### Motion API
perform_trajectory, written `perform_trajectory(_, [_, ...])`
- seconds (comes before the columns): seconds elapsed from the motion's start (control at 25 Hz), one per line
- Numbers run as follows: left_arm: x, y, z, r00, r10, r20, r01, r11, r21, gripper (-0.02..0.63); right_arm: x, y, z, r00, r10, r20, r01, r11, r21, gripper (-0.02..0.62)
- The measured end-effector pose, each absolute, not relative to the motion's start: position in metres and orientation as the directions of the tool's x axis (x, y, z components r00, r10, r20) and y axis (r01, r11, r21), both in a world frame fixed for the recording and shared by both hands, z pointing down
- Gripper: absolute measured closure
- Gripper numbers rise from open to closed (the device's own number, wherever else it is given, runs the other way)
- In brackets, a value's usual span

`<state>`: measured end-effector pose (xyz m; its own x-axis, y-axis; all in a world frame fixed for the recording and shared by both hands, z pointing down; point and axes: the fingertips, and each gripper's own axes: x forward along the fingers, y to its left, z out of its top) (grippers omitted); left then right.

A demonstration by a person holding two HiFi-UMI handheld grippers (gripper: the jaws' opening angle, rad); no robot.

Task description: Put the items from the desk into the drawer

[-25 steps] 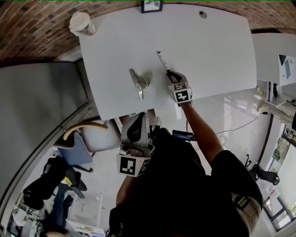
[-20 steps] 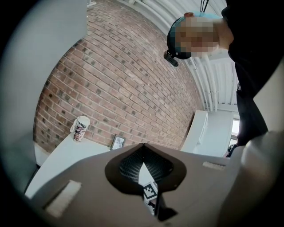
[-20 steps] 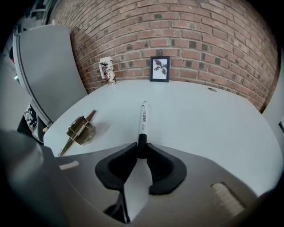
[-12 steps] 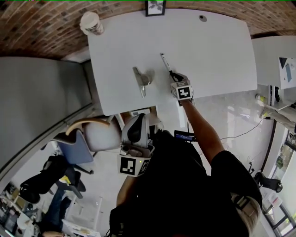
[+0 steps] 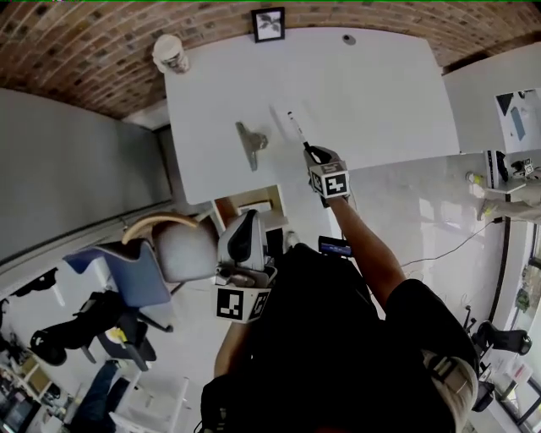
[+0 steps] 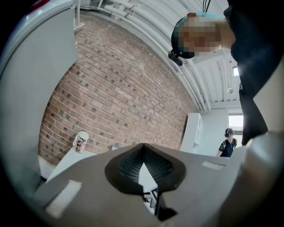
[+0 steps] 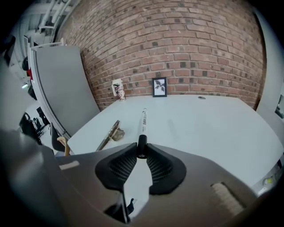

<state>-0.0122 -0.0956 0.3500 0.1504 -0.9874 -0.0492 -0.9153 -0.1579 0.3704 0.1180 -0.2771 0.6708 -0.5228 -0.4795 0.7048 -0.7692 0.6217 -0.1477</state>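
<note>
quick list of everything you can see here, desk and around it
desk: one, white, against the brick wall
pen: one, white with black cap, in the right gripper
metal tool: one, silver, on the desk left of the pen
paper cup: one, white, desk's far left corner
picture frame: one, black, desk's far edge
chair: one, grey, wooden armrest, beside the desk
right gripper: one, grey, jaws just closed on the pen's black end
left gripper: one, grey, shut, empty, near the person's body
</note>
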Motion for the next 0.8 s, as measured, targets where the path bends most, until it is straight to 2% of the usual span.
perform_trajectory(0.44, [0.041,0.001,0.332,0.114,-0.990,-0.079,-0.942,-0.133,0.307,0.594,0.156,-0.191,0.619,-0.612,-0.501,0.612,-0.721,0.672,-0.170,0.525])
perform_trajectory(0.8, [0.038,0.041,0.332,0.097,-0.992,-0.077,-0.946,-0.116,0.302,0.595,0.160,-0.133,0.605,-0.639,-0.492,0.591,-0.698,0.694,-0.177,0.525])
